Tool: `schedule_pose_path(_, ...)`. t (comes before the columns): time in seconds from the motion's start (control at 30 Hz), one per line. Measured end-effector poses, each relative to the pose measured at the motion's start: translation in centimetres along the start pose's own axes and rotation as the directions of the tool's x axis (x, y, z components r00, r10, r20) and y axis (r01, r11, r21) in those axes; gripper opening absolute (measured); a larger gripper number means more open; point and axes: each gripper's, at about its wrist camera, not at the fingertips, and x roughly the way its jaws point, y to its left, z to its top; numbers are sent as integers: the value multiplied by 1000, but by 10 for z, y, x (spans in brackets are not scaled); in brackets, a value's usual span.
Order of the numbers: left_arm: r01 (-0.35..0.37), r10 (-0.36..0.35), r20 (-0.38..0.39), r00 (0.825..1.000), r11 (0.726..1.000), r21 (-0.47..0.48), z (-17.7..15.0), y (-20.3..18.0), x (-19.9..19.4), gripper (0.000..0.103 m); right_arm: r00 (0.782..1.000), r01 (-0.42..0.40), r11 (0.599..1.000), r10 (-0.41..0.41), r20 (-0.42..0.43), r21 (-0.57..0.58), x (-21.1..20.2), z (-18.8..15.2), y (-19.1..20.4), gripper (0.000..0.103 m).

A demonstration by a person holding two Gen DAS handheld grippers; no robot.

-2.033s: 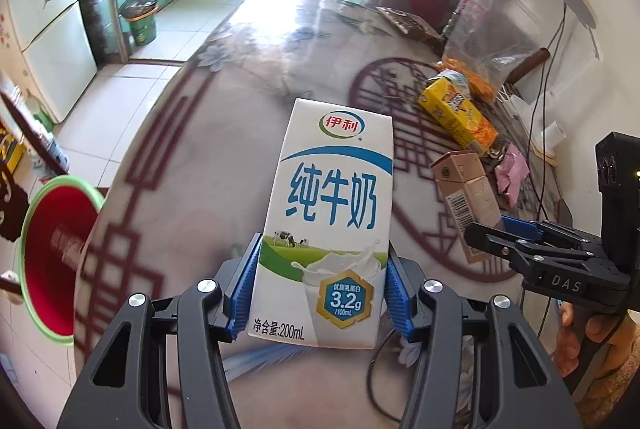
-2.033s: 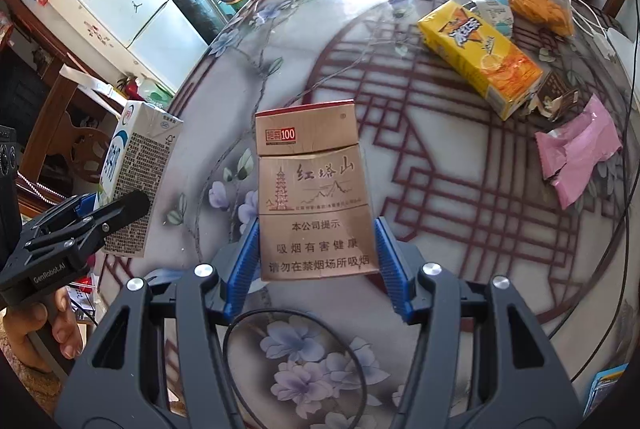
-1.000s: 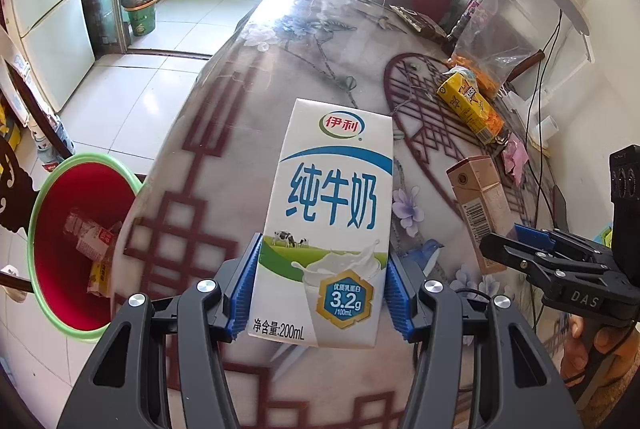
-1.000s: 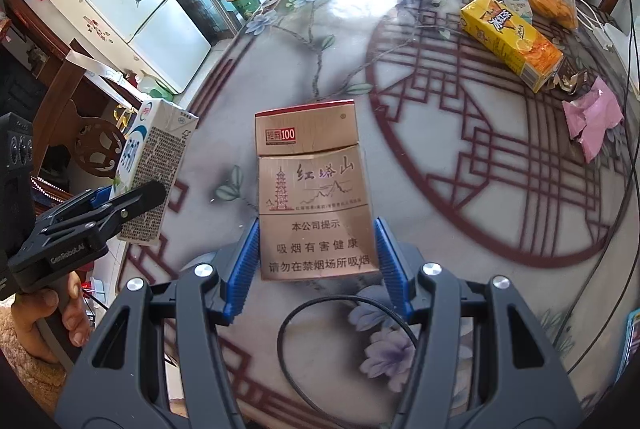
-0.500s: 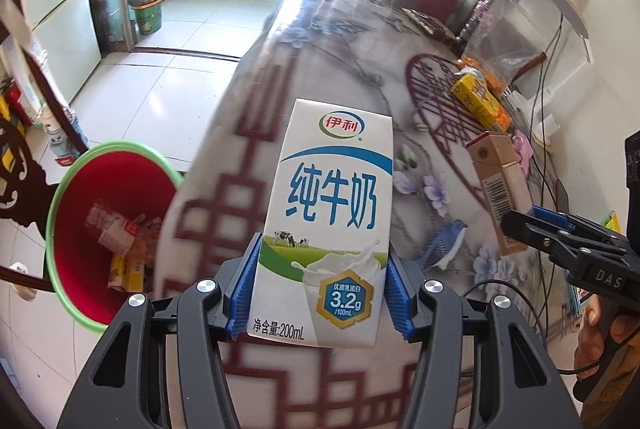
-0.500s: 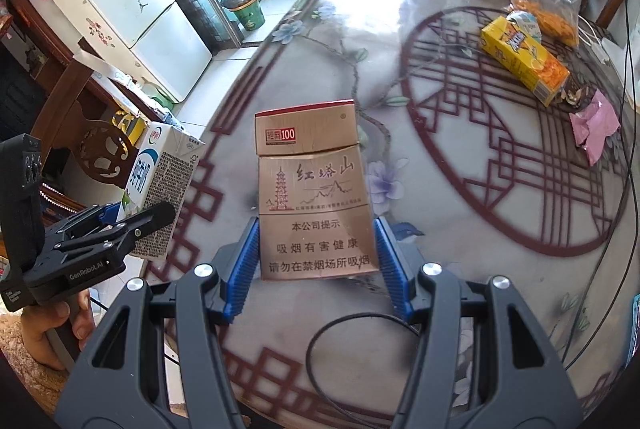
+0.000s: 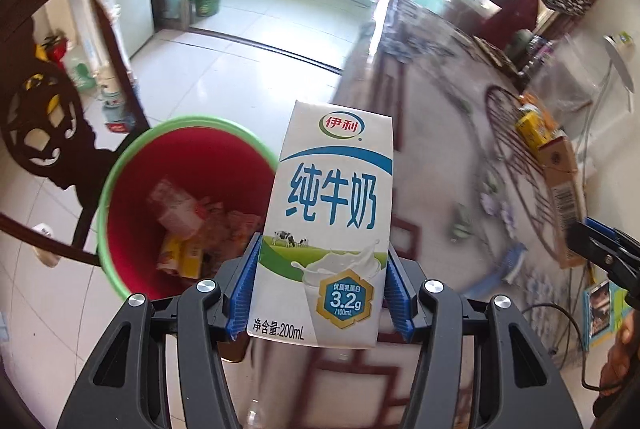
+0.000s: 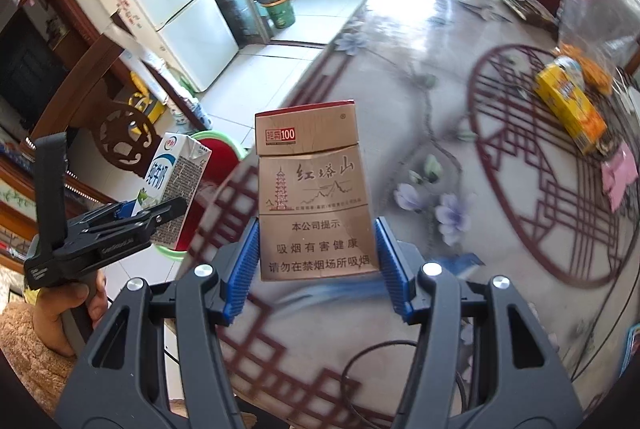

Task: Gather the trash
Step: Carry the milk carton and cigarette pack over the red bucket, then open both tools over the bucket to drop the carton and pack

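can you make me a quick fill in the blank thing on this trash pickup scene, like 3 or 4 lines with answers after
1. The left gripper is shut on a white and blue ____ carton.
2. The right gripper holds a brown ____ pack.
3. The bin on the floor beside the table is red inside with a ____ rim.
4. A ____ drink carton lies on the table's far side.

Missing words: milk; cigarette; green; yellow
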Motion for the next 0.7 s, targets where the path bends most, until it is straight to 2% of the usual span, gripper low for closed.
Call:
schedule_pose_path(0.3, -47, 45, -30, 999, 996, -77, 5, 47, 14, 52, 999, -36, 995, 35, -11, -88, 15, 16, 45, 55)
schedule_pose_path(0.4, -71, 68, -45, 997, 994, -88, 6, 56, 20, 50, 999, -46, 992, 44, -21, -114, 20, 21, 57, 55)
schedule_pose_path(0.7, -82, 76, -51, 996, 989, -126, 9, 78, 27, 49, 996, -67, 983, 56, -67, -172, 42, 32, 82, 55)
